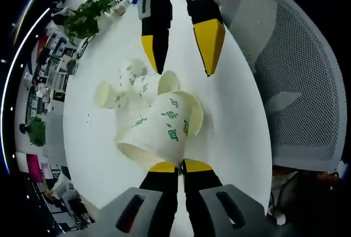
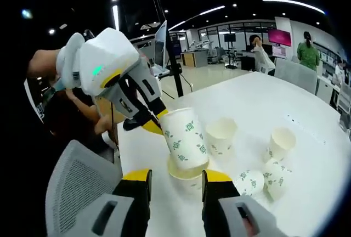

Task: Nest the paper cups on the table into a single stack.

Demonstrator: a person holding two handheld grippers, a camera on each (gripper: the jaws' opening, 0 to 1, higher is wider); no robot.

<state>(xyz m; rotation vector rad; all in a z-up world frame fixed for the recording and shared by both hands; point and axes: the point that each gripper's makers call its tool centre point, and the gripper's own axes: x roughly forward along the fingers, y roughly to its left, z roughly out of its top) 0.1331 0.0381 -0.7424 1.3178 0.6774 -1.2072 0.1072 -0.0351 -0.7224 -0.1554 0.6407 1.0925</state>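
While the left gripper (image 2: 156, 120) pinches a white paper cup with green square print (image 2: 184, 137) by its rim, mouth down, that cup hangs right over a second white paper cup (image 2: 186, 172) that stands mouth-up on the round white table (image 2: 258, 100). Probably the held one is being lowered onto or lifted off the standing one to nest them; which, cannot tell. In the left gripper view the same held cup (image 1: 162, 130) sits just ahead of the left gripper's jaws, their yellow tips pressed on its rim.

The right gripper (image 2: 176, 178) has its jaws spread either side of the standing cup, seemingly bracing it, not visibly squeezing. In the left gripper view the right gripper (image 1: 184, 50) comes in from the top, jaws apart.

Beside the standing cup: one upright loose cup (image 2: 220, 135) just behind it, another upright cup (image 2: 281, 142) further off, and two tipped cups (image 2: 262, 182) lying near it. None blocks the stack, but the tipped ones need righting or a side grab.

A grey mesh office chair (image 1: 296, 83) stands at the table edge near the standing cup. A green potted plant (image 1: 88, 15) sits at the far table end.
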